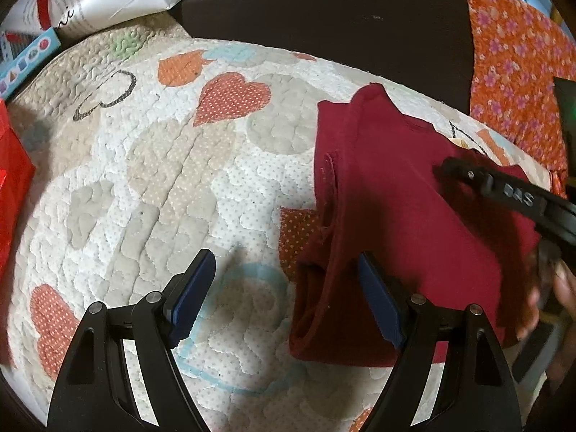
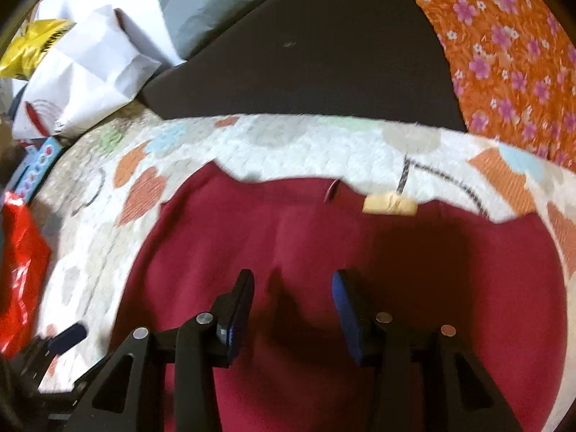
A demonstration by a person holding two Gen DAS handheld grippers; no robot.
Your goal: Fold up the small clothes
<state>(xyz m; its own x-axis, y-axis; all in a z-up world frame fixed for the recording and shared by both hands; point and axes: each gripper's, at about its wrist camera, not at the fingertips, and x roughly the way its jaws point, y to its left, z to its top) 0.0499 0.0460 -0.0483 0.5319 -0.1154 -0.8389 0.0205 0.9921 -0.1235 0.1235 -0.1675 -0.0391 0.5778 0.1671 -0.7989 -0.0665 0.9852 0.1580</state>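
A small dark red garment [image 1: 388, 216] lies folded on a quilted mat with hearts [image 1: 172, 165]. My left gripper [image 1: 284, 270] is open and empty, hovering above the mat just left of the garment's folded edge. The other gripper's black finger [image 1: 504, 190] reaches over the garment from the right. In the right wrist view the garment [image 2: 324, 237] fills the lower frame. My right gripper [image 2: 293, 284] is open and empty just above its middle. A tan label or piece of tape [image 2: 388, 204] sits at the garment's far edge.
A dark cushion [image 1: 324, 32] and orange floral cloth [image 1: 518, 64] lie beyond the mat. White paper bags [image 2: 90, 68], a blue box [image 1: 28, 61] and a red plastic bag [image 2: 18, 270] sit at the left. The left gripper's blue tip [image 2: 68, 336] shows low left.
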